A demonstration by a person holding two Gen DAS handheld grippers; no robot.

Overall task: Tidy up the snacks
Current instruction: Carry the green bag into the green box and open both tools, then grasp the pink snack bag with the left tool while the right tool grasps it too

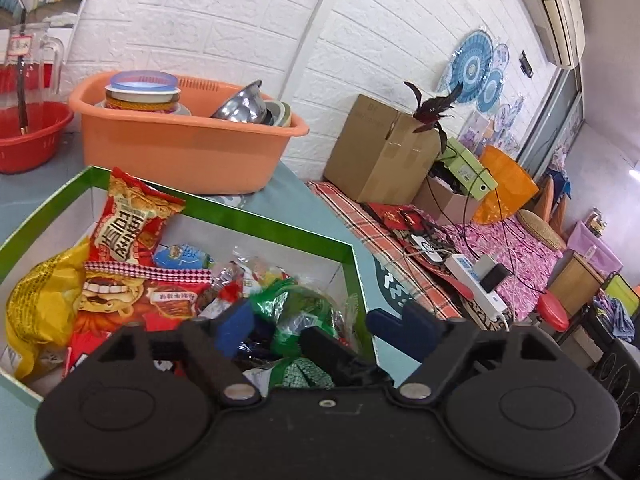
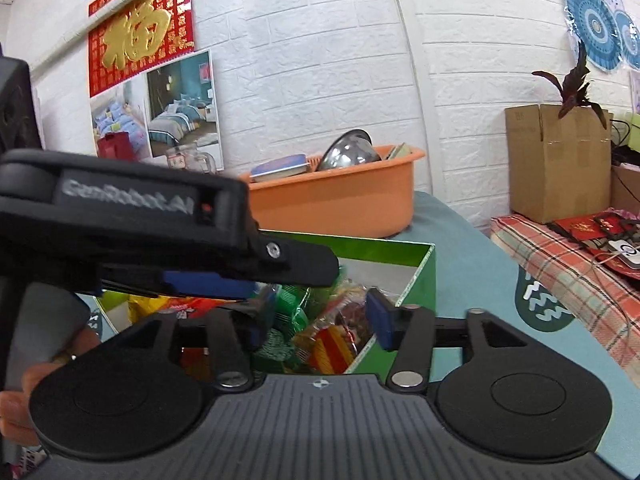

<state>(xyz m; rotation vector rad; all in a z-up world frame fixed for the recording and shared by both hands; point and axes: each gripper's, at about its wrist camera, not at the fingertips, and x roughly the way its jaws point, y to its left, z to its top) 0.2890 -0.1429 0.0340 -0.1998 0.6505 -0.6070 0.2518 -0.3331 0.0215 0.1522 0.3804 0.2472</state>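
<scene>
- Left wrist view, nearest: left gripper [image 1: 310,322] hovering over the right end of the green box [image 1: 256,216], blue pads [image 1: 236,326] spread wide, nothing pinched between them; green snack packets [image 1: 308,304] lying loose below the gap.
- Looking, by the spread tongs above the pile, like a drop just finished or a fresh pick being lined up; cannot tell which.
- Packed further in: yellow bag [image 1: 44,300] against the left wall, lion-face red pack [image 1: 128,300] flat in the middle, tall red packet [image 1: 130,216] leaning on the back wall, small blue packet [image 1: 184,258] beside it. Standing the tall one upright probably saving floor space.
- Right wrist view, nearest: right gripper [image 2: 320,318] also standing apart over the same box's corner, clamping nothing; clear wrapper with red and yellow contents [image 2: 340,332] lying under the gap.
- Crossing in from the left at close range, the other gripper's body; part of a hand [image 2: 36,376] at the left edge.
- Box sitting on the teal table [image 2: 472,264]; both tools converging on it, so serving as the collecting place for snacks.
- Beyond: orange tub [image 1: 180,148] of bowls, red basin [image 1: 28,136], cardboard carton [image 1: 380,148].
- Hard to make out: near box contents masked by gripper housings; print on packets unreadable; box front wall cut off.
</scene>
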